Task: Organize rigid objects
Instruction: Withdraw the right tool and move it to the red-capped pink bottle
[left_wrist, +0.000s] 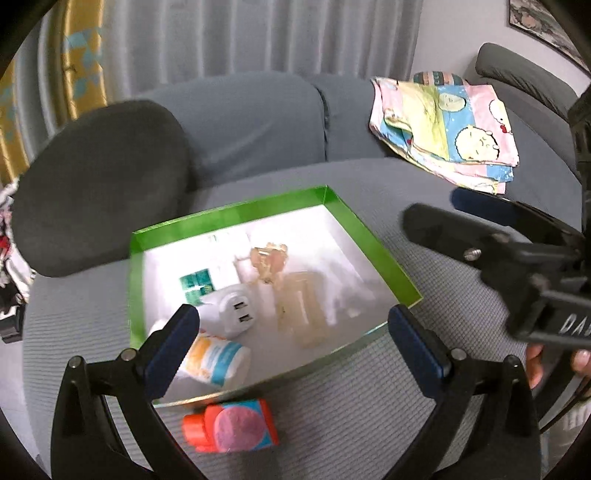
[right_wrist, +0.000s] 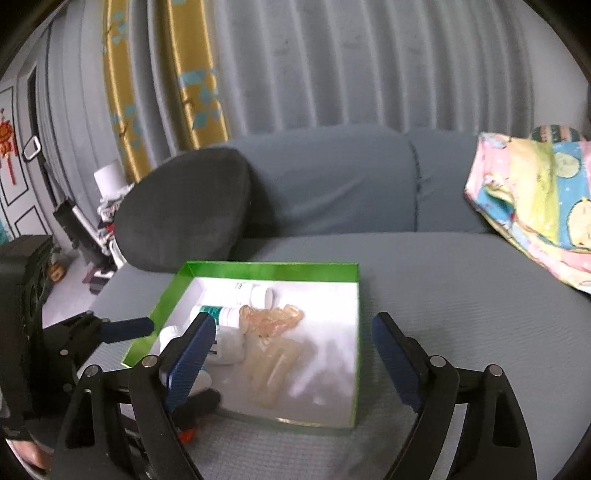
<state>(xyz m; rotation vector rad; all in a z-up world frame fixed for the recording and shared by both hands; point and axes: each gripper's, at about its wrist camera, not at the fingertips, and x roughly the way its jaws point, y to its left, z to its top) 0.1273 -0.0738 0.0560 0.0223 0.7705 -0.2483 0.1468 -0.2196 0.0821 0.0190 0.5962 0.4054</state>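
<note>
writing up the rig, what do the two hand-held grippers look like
Both match: the left hand-held gripper and right hand-held gripper have black plastic arms with silver pivot pins and dark blue pads on the fingers. White lettering marks the right one's body.

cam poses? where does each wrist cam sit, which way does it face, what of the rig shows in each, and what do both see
Left wrist: sits above the tray's near-left corner, tilted down; left gripper open over the green-rimmed tray, red-capped bottle outside its near edge, right gripper entering from the right.
Right wrist: sits lower, at the tray's near edge, facing the sofa back; right gripper open, left gripper at the left edge.
Shared: tray, white USB charger, dark cushion, patterned cloth.
</note>
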